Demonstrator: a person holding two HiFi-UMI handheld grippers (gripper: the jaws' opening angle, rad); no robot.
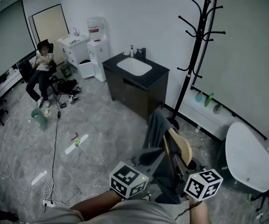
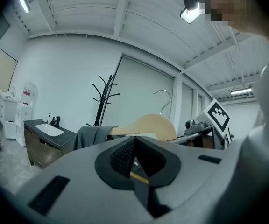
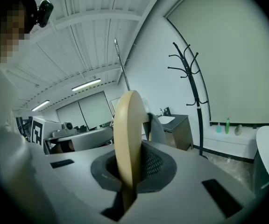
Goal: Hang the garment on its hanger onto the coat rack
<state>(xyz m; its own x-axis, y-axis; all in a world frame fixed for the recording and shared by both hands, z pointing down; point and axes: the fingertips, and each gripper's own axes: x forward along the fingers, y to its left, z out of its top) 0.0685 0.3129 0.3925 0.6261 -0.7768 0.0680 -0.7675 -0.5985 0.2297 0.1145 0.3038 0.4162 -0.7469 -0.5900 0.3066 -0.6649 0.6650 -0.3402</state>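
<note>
Hanger [image 3: 127,134] clamped edge-on in right gripper [image 3: 126,181], gripper pointing slightly downward.

There are two grippers, the left gripper [image 2: 135,158] and the right gripper [image 3: 127,169]. One hanger [image 1: 183,146] carries one garment [image 1: 156,126]. One coat rack [image 1: 197,45] stands at the upper right of the head view. At the centre there is one sink cabinet [image 1: 134,96] with one basin [image 1: 134,66]. Three bottles [image 1: 209,99] line the baseboard at right. The upper left holds one water dispenser [image 1: 97,45], one white cabinet [image 1: 74,51] and one seated person [image 1: 41,73]. One green bin [image 1: 39,118] sits on the floor at left.
</note>
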